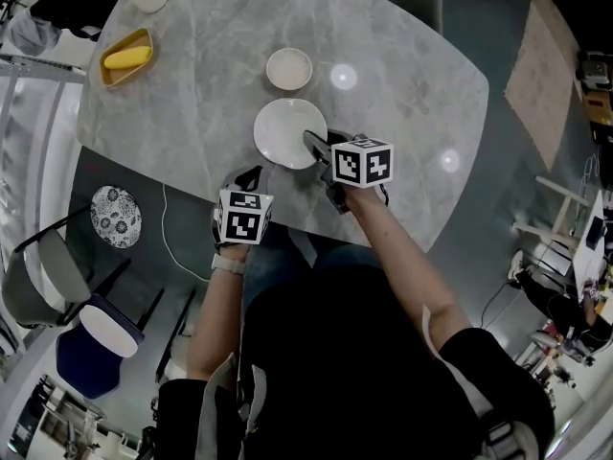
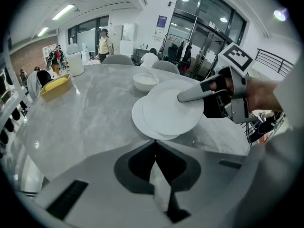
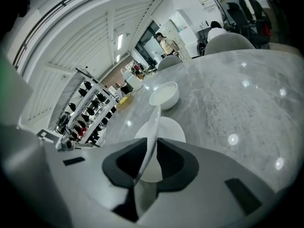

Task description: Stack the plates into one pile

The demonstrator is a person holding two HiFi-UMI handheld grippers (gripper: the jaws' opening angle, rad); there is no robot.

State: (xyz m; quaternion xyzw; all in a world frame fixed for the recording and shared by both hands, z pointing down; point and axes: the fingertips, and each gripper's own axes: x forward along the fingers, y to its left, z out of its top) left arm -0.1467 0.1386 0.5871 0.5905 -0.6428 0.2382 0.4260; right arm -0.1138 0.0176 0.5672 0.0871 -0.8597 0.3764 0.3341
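Right tongs (image 3: 151, 144) pinched a plate (image 2: 172, 110) by its rim, partly over a second plate (image 2: 138, 119); left tongs (image 2: 154, 147) pressed together, empty, just short of both.

I see top plate (image 2: 173, 110) over lower plate (image 2: 138, 121), bowl (image 1: 289, 68) just behind, tray (image 1: 126, 57) far L on table (image 1: 402, 84).

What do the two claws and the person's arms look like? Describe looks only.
Both the left claw and right claw have grey bodies, dark around the jaws, each topped by a white cube with black square markers. The person wears a black short-sleeved top and a pale band on the left wrist.
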